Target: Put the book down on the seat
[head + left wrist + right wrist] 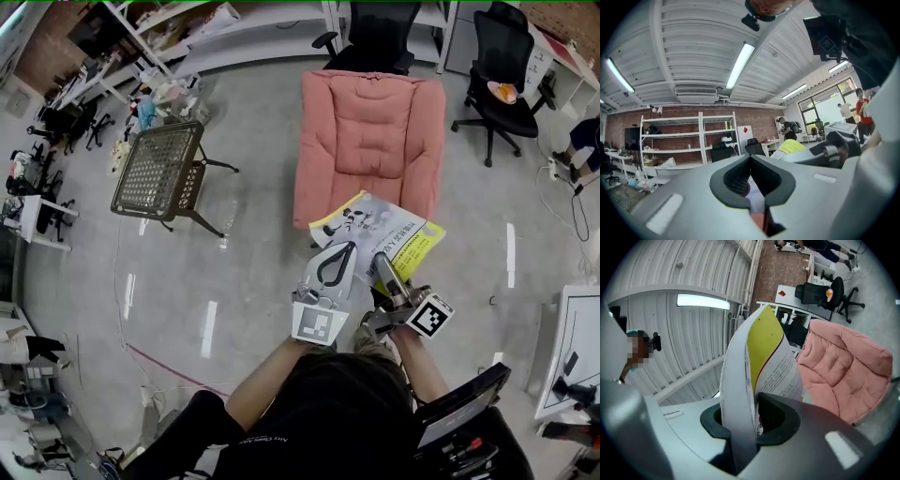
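Note:
The book, white and yellow with a cartoon cover, hangs in the air just in front of the near edge of the pink padded seat. My left gripper is shut on the book's near left edge; a white page shows between its jaws in the left gripper view, where the left gripper points level. My right gripper is shut on the book's near right part. In the right gripper view the book stands up out of the right gripper, with the pink seat beyond it.
A brown mesh side table stands on the floor left of the seat. Black office chairs are behind it, one with an orange thing on it. A white desk is at the right, shelving along the back.

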